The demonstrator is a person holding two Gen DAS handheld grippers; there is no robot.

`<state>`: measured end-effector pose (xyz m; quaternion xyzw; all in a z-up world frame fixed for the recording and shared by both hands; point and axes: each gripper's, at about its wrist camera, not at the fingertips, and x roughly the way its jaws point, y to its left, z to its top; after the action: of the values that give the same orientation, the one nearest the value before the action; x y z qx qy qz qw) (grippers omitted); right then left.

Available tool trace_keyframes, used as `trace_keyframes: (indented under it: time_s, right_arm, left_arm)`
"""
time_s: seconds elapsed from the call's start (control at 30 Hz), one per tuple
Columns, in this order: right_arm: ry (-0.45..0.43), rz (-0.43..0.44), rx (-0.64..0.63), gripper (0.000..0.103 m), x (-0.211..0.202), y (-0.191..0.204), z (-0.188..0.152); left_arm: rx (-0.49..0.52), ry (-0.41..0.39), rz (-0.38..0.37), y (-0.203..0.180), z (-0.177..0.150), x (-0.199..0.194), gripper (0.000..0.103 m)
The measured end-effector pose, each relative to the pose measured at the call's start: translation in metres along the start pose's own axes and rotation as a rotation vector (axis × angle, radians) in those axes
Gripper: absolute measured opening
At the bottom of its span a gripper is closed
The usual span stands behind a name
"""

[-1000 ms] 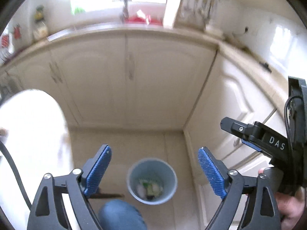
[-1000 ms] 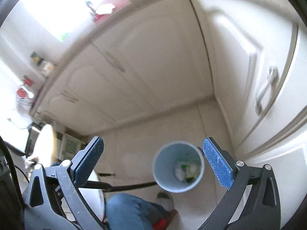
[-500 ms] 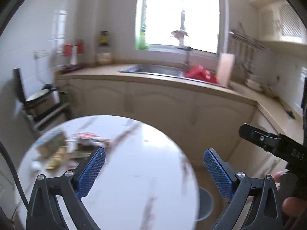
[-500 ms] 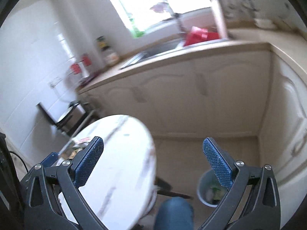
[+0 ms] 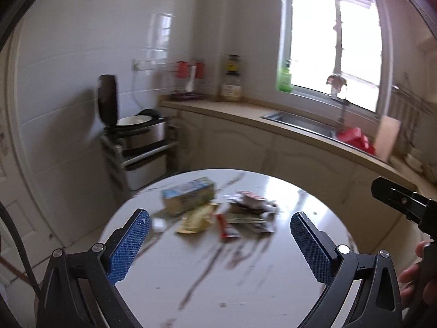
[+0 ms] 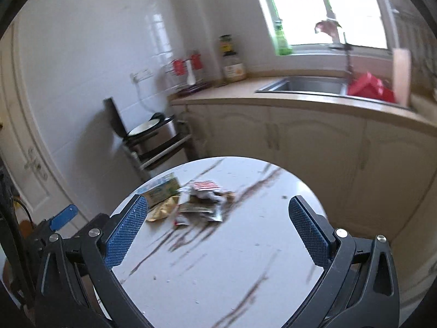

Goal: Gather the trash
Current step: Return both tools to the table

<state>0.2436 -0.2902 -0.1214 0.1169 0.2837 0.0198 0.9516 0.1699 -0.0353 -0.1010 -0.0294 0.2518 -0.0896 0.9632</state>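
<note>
A pile of trash lies at the far side of a round white marble table (image 5: 245,287) (image 6: 245,259). In it are a blue and yellow carton (image 5: 188,195) (image 6: 161,190), a yellow wrapper (image 5: 196,220) (image 6: 161,210), a small red packet (image 5: 225,227) and crumpled wrappers (image 5: 252,210) (image 6: 206,199). My left gripper (image 5: 218,246) hangs open over the near part of the table, nothing between its blue pads. The right gripper (image 6: 217,229) is open too, short of the pile. The bin is out of view.
Cream cabinets carry a counter with a sink (image 6: 300,84), a red item (image 6: 371,87), a jar (image 5: 230,87) and a green bottle (image 5: 284,78) by the window. A rice cooker on a rack (image 5: 136,134) stands at the white tiled wall. A person's hand (image 5: 415,276) holds the right gripper's body.
Both views have swung up and left from the blue bin on the floor to the round table. The trash pile has come between the fingers. Both grippers stay open and empty.
</note>
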Motion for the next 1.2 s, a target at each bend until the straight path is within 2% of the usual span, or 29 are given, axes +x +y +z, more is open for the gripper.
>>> trace_keyframes:
  time_s: [0.13, 0.23, 0.47, 0.7, 0.87, 1.2]
  right_arm:
    - [0.015, 0.010, -0.060, 0.103, 0.017, 0.027, 0.001]
    - [0.038, 0.005, -0.074, 0.103, 0.030, 0.034, -0.001]
    - [0.147, -0.034, -0.075, 0.103, 0.074, 0.026, -0.014]
    - [0.253, -0.033, -0.067, 0.103, 0.123, 0.020, -0.028]
    - [0.320, -0.031, -0.059, 0.103, 0.157, 0.018, -0.041]
    - [0.398, -0.039, -0.038, 0.103, 0.201, 0.011, -0.054]
  left_arm:
    - [-0.026, 0.013, 0.042, 0.010, -0.002, -0.002, 0.102]
    - [-0.061, 0.022, 0.075, 0.017, -0.002, 0.004, 0.102]
    - [-0.077, 0.098, 0.089, 0.023, -0.003, 0.034, 0.102]
    - [-0.114, 0.167, 0.132, 0.052, 0.017, 0.093, 0.102]
    - [-0.118, 0.224, 0.164, 0.075, 0.015, 0.132, 0.102]
    - [-0.081, 0.300, 0.215, 0.098, 0.024, 0.212, 0.102]
